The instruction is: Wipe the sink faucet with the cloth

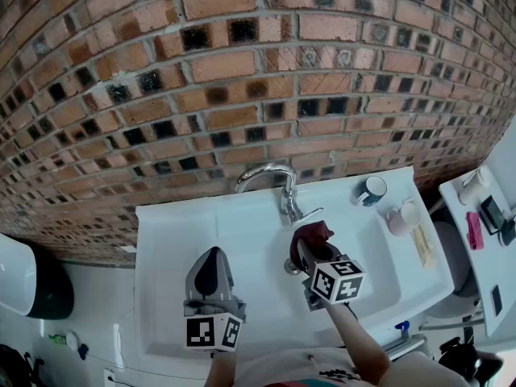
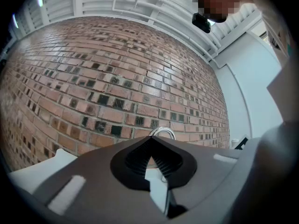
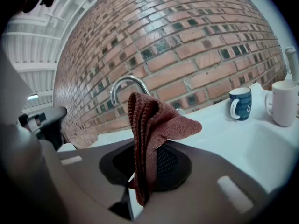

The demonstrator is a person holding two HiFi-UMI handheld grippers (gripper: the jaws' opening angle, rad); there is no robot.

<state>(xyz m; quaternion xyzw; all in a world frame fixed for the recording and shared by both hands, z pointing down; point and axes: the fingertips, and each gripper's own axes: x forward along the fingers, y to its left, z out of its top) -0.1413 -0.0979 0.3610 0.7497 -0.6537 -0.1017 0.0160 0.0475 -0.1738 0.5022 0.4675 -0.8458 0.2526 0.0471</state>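
Between your right tongs [image 3: 145, 158], the rust-red ribbed cloth [image 3: 154, 120] is pinched into an upright fold, just in front of the faucet [image 3: 125, 88].
Your left tongs [image 2: 151, 139] are closed tip to tip with nothing between them, over the smooth white sink [image 1: 161, 240]. The faucet's curved chrome spout rises at the sink's back edge. A blue mug [image 3: 240, 103] and a white mug [image 3: 283, 102] stand on the rim at right, with the rough brick wall [image 1: 242, 71] behind.

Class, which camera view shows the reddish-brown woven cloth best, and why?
The right gripper view: the reddish-brown woven cloth fills the centre, folded and pinched in the right gripper, weave visible. The head view shows only a small dark-red bundle near the curved chrome faucet. The left gripper view does not show it.
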